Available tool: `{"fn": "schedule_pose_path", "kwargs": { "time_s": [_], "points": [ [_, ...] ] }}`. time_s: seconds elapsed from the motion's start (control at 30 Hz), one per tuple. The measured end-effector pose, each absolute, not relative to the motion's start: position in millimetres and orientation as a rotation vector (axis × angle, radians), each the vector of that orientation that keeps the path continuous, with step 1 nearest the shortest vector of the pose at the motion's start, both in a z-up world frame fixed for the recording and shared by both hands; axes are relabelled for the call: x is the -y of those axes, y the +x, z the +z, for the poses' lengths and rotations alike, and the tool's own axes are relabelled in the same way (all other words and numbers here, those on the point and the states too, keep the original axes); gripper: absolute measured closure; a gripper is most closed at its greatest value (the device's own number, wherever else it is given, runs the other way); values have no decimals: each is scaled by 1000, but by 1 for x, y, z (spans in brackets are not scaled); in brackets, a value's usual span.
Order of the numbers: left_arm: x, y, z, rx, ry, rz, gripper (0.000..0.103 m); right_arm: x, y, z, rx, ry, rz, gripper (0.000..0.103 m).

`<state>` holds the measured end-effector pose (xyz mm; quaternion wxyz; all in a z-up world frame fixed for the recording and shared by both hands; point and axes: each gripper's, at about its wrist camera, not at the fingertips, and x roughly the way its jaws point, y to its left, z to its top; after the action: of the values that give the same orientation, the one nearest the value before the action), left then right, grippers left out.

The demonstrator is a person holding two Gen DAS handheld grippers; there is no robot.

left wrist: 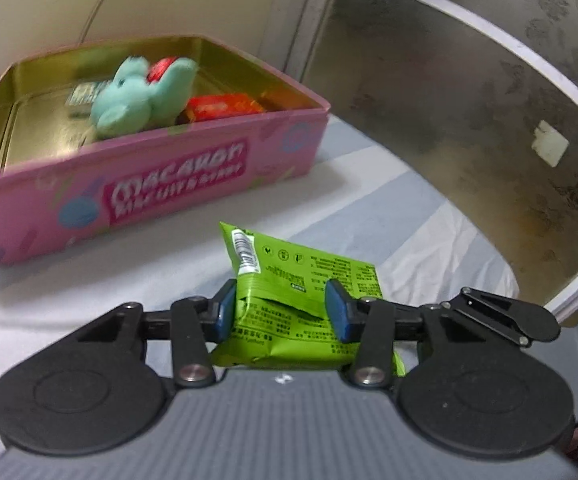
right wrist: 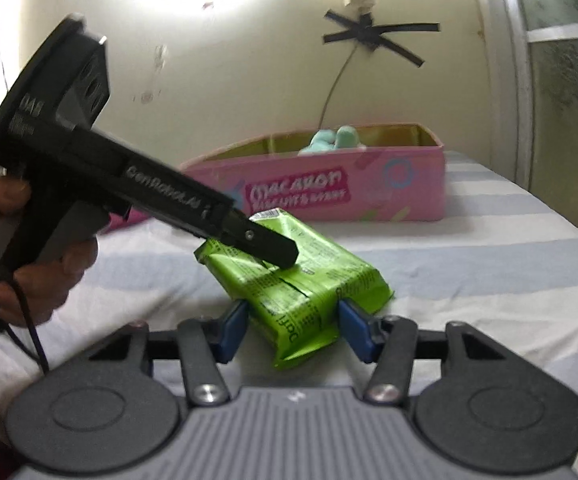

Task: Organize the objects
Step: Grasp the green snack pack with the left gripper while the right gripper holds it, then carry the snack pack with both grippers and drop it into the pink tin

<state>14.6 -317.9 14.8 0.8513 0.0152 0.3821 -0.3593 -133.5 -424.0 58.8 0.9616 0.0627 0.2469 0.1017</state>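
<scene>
A green snack packet [left wrist: 289, 300] is gripped by the left gripper [left wrist: 285, 310], whose blue pads [left wrist: 339, 310] are pressed against the packet's two sides, so the jaws are closed down to the packet's width. In the right wrist view the same green snack packet [right wrist: 301, 280] is seen tilted, its far end raised and its near end lowered between the blue pads [right wrist: 355, 332] of the right gripper [right wrist: 291, 330]. Whether those pads are actually pressed on the wrapper cannot be told; they are set just beside it on either side, only partly parted. The left gripper's black body [right wrist: 141, 192] is seen reaching in from the left, its tip laid on the packet's upper part, and it is held by a hand [right wrist: 33, 264] with a dark cable hung below.

The packet is held over a bed sheet [right wrist: 469, 264] striped in pale blue and white, near the middle of the surface. Toward the far edge of the sheet, well apart from the packet, a pink tin box [left wrist: 161, 176] with a gold lining is placed, lid off. Inside it a mint-green plush toy [left wrist: 145, 96], a red wrapped item [left wrist: 225, 106] and a small pale packet [left wrist: 83, 96] are kept. A mottled panel with a white frame [left wrist: 449, 100] is seen along the right edge.
</scene>
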Motion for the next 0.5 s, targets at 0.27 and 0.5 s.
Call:
{"fn": "schedule_pose_path", "kwargs": {
  "time_s": [0.27, 0.5],
  "points": [
    [312, 54, 82, -648, 11, -708, 54, 434, -81, 116, -345, 90, 231, 52],
    [294, 103, 101, -610, -15, -600, 54, 423, -15, 133, -318, 61, 284, 52]
  ]
}}
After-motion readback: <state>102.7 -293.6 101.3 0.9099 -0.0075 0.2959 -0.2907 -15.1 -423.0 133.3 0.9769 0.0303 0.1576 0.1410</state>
